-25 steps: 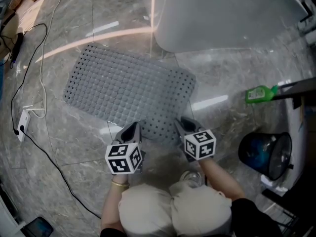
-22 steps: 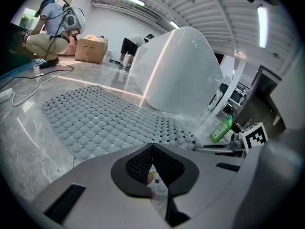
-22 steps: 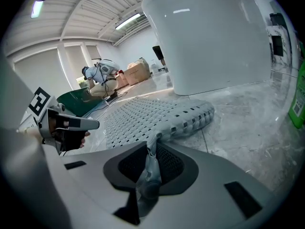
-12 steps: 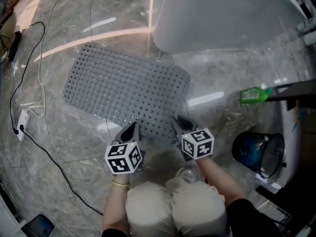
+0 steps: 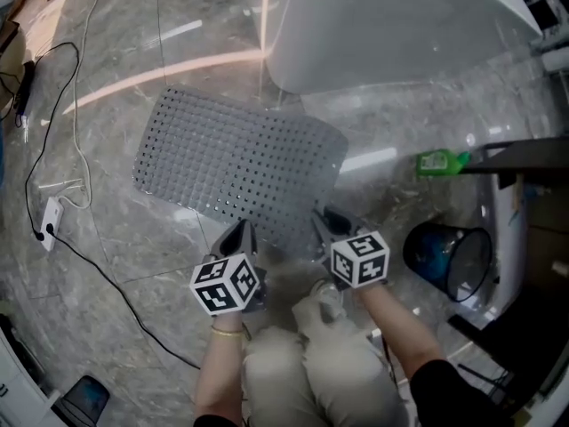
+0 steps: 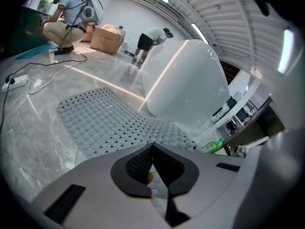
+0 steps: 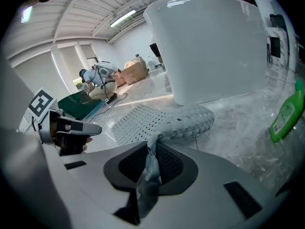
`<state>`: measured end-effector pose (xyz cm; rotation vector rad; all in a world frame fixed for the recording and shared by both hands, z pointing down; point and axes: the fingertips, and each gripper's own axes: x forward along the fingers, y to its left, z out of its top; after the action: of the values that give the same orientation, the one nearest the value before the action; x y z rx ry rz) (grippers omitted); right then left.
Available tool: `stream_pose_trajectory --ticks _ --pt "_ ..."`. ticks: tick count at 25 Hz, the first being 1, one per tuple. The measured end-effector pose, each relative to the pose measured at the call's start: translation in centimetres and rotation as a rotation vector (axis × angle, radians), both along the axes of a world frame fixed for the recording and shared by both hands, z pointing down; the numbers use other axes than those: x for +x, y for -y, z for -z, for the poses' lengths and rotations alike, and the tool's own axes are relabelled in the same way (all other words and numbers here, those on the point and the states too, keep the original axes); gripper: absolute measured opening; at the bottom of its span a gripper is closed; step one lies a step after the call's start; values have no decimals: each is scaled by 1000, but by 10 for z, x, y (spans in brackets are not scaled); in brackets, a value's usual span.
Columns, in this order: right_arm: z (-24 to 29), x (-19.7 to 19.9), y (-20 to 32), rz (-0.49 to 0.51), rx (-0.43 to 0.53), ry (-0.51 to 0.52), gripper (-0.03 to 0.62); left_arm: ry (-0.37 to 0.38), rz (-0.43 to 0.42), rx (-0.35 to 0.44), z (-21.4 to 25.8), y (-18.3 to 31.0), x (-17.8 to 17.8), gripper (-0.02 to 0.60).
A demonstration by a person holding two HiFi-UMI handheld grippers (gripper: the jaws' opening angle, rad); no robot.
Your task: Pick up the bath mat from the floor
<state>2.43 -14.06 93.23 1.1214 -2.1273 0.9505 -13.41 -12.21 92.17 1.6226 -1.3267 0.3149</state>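
Pinching the near edge of the mat (image 5: 240,163) with both tools, I am working the grasp-and-lift step. The mat is lying on the marble floor in front of me, its far end reaching toward the white tub (image 5: 391,25), its near edge right at my jaw tips.

My right gripper (image 5: 324,219) is clamping narrowly on a fold of the mat's near right corner. In the right gripper view the grey rubber is running up between the pads, and the edge beside it is curling off the floor in a roll.

My left gripper (image 5: 238,231) is sitting at the near edge further left, jaws drawn together so that the tips are meeting. I am judging that they are nipping the rim there (little of the rubber is showing between the pads, so this grip looks thinner than the right one).

Most of the mat is resting flat, so the pick-up is only beginning. Next I am expecting to raise both grippers together and draw them back toward me, peeling the mat away from near to far. It is limp, so I am expecting it to sag between the two holds. I am also minding the green bottle (image 5: 436,161) and the blue bin (image 5: 440,256) at the right, well clear of the mat.
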Motion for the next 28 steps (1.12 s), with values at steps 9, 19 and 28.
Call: stream_pose_trajectory --ticks 9,19,28 --pt "82 -2 -19 -36 -58 -35 57 22 7 -72 84 -19 -13 2" --pt "169 -17 -24 -59 -100 -46 57 32 -5 -136 170 -36 -25 2" --pt "241 -21 -20 -48 -126 -53 57 23 -9 -157 244 -40 -20 2"
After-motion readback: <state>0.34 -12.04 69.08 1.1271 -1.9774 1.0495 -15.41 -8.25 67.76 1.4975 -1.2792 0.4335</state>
